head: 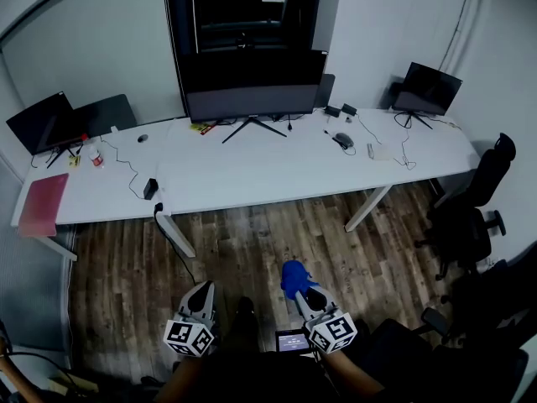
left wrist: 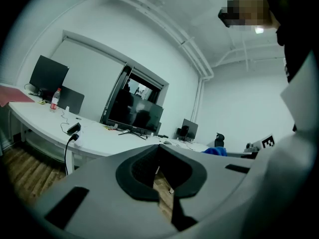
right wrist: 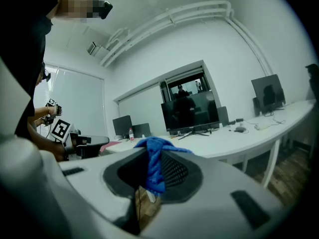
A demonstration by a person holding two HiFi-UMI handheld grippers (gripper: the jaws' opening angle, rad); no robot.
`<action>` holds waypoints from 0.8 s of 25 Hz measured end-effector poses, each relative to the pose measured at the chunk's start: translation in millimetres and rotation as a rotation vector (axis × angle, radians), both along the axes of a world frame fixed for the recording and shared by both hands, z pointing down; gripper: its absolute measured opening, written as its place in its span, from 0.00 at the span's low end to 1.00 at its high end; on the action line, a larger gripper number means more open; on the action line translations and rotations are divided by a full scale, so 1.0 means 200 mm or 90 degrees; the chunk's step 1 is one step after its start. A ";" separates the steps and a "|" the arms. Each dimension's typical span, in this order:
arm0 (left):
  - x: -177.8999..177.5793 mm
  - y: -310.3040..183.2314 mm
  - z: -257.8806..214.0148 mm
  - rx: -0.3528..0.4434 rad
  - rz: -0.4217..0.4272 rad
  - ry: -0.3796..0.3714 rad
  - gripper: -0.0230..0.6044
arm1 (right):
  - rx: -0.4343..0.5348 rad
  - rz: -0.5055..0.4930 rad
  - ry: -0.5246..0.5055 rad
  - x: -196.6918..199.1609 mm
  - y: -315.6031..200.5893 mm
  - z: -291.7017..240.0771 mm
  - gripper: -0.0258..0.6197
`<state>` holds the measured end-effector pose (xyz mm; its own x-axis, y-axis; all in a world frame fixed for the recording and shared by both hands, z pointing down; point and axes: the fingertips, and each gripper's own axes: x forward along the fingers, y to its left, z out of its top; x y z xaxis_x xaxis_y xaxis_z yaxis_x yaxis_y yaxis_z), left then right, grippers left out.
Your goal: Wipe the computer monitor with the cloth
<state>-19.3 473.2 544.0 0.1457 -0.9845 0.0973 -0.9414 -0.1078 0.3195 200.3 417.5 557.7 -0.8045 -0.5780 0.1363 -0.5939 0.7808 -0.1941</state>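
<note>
Confirm right gripper clamped on crumpled blue cloth, left gripper closed, empty. Carry straight ahead to wide black computer monitor — well apart, long axis crosswise, centred ahead of both grippers.

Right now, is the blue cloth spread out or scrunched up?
Scrunched up: the blue cloth is a narrow bunch pinched between the right gripper's jaws.

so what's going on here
A person stands back from the desk with a gripper in each hand. The right gripper is shut on a blue cloth. The left gripper is shut with nothing in it. The monitor stands at the middle of the desk, across a stretch of floor from both grippers, so wiping has not begun.
</note>
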 end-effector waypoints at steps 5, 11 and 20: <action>-0.16 -0.36 -0.05 0.012 -0.004 0.016 0.03 | 0.015 0.007 0.013 -0.13 -0.35 -0.06 0.14; -0.35 -0.81 -0.14 0.028 0.013 0.001 0.03 | 0.029 0.023 0.012 -0.32 -0.76 -0.16 0.14; -0.57 -1.30 -0.15 0.040 0.029 0.014 0.03 | 0.041 0.034 0.026 -0.56 -1.23 -0.20 0.14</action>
<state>-132.9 212.9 514.4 0.1914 -0.9810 0.0314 -0.9282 -0.1705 0.3308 88.5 171.7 517.8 -0.7666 -0.6288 0.1303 -0.6417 0.7576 -0.1194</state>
